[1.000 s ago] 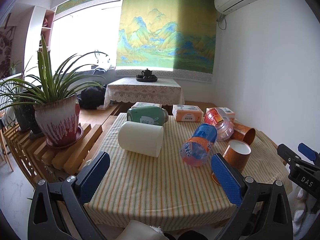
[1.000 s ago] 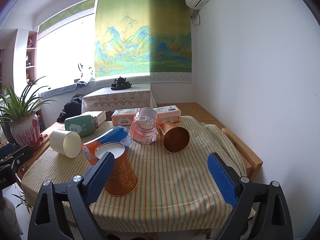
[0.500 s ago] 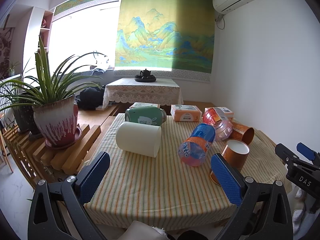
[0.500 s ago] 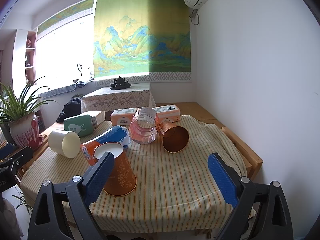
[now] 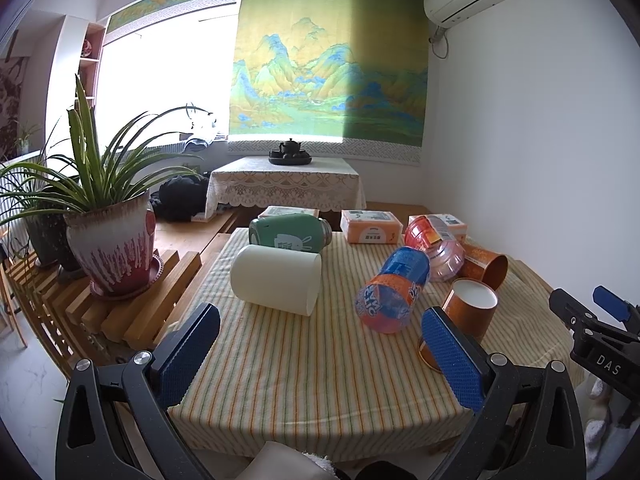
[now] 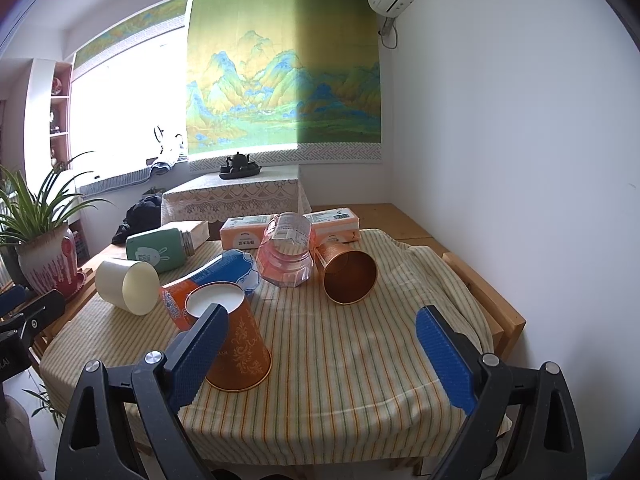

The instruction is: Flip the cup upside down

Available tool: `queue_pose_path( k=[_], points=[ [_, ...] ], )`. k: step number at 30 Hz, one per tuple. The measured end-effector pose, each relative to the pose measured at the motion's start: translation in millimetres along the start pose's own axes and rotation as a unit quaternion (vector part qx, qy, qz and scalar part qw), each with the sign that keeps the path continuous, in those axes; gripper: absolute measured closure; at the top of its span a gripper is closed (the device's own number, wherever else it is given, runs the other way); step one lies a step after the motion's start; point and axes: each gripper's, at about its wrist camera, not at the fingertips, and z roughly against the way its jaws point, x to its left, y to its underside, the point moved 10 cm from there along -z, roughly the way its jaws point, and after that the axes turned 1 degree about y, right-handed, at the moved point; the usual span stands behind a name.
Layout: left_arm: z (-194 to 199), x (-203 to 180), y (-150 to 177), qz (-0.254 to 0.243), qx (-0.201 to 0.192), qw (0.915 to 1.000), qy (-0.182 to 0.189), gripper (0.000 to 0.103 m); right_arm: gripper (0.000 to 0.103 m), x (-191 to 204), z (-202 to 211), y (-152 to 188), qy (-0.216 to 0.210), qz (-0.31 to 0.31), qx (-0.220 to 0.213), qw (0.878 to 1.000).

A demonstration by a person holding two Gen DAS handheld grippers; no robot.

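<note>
Nearest the lenses, the left gripper and the right gripper both hover over the near edge of the striped tablecloth, each with its blue pads spread wide and nothing between them. In the right wrist view, the orange paper cup stands mouth-down with its white base up, at about ten o'clock from the right gripper, partly behind its left pad. Beyond it at eleven o'clock lies the orange-and-blue bottle on its side, and the cream cup lies farther toward nine. At twelve o'clock sit the pink jar and the copper cup, tipped with its mouth toward the camera. The green flask and tissue packs lie farthest back.
</note>
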Motion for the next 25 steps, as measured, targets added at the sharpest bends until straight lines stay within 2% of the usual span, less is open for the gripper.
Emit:
queue_pose_path(
  k=[25],
  points=[
    [-1.8, -5.4, 0.6, -0.004, 0.0, 1.0, 0.001, 0.001, 0.01, -0.1, -2.0, 6.8, 0.002, -0.001, 0.007, 1.0]
  ],
)
